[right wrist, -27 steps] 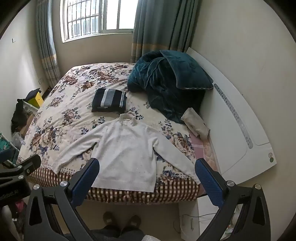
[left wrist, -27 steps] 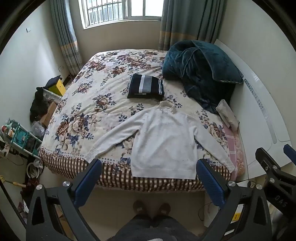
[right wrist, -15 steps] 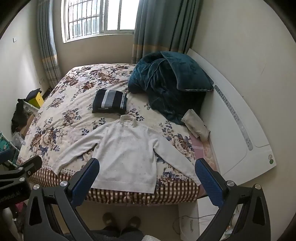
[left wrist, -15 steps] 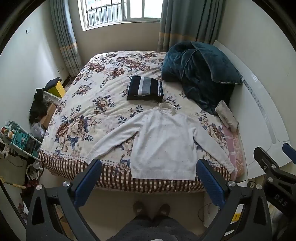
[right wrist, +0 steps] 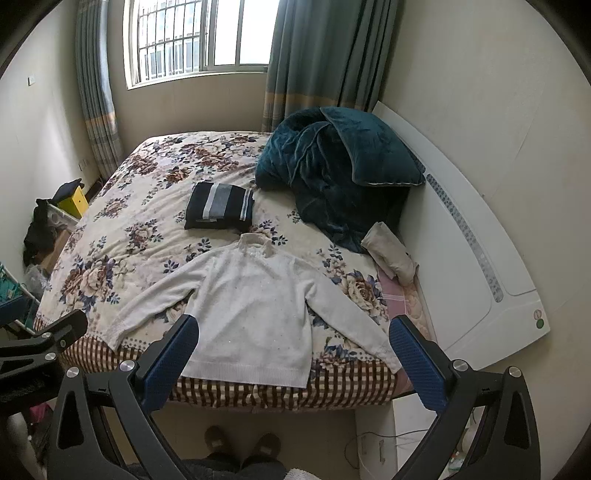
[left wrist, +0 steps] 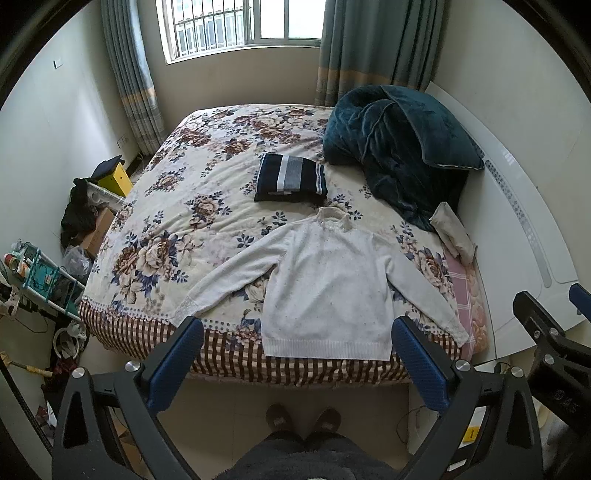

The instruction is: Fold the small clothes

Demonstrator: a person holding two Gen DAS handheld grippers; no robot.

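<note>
White sweater point(left wrist: 327, 291) lies flat, sleeves spread, unfolded, just in front of the already-folded striped garment point(left wrist: 290, 179) — both tongs, left gripper point(left wrist: 295, 354) and right gripper point(right wrist: 291, 350), gape empty above it.

Daylight is coming through a barred window point(left wrist: 236, 27) in the far wall, and grey-blue curtains point(left wrist: 369, 44) with a tan band are hanging at both sides of it. Plain pale walls point(right wrist: 480, 92) are enclosing a small room. A bed with a floral bedspread point(left wrist: 207, 206) is taking up most of the floor, its white headboard point(right wrist: 472, 258) standing against the right-hand wall. Clutter, including a yellow box point(left wrist: 116, 181), is lying along the left wall. Light floor tiles point(left wrist: 229, 410) are showing at the near edge.
</note>
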